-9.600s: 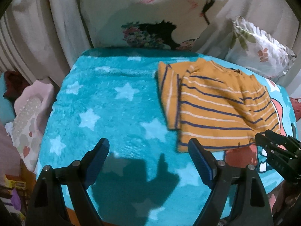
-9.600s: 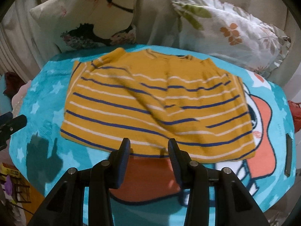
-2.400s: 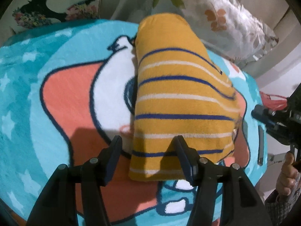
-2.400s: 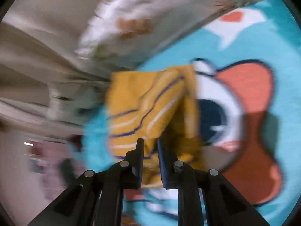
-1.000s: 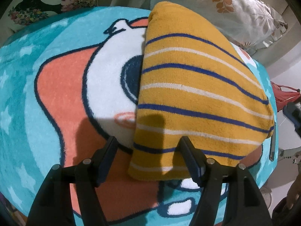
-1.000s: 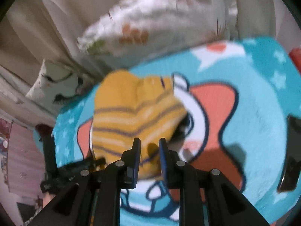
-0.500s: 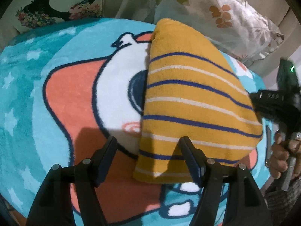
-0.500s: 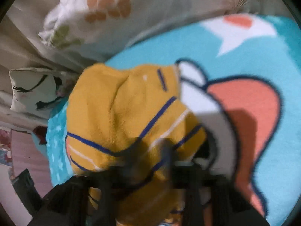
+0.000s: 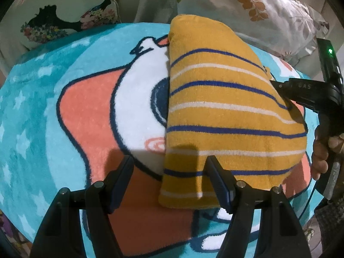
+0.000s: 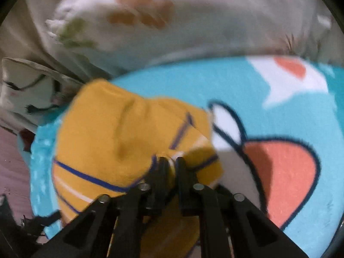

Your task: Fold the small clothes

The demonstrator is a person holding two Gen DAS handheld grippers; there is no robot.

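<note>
A folded mustard-yellow shirt with blue and white stripes [image 9: 217,111] lies on a turquoise cartoon blanket [image 9: 47,90]. My left gripper [image 9: 169,178] is open and empty, its jaws standing just above the shirt's near left corner. My right gripper [image 10: 171,165] is shut on the shirt's edge [image 10: 120,137] in the blurred right wrist view. In the left wrist view the right gripper [image 9: 277,85] reaches in from the right and touches the shirt's right edge.
Two printed pillows [image 9: 268,10] lean against the wall behind the blanket. The hand holding the right gripper [image 9: 320,150] is at the blanket's right edge. The blanket's left half [image 9: 28,129] is bare.
The right gripper has moved in onto the shirt's right edge and closed on the fabric. The left gripper has stayed open near the shirt's near corner.
</note>
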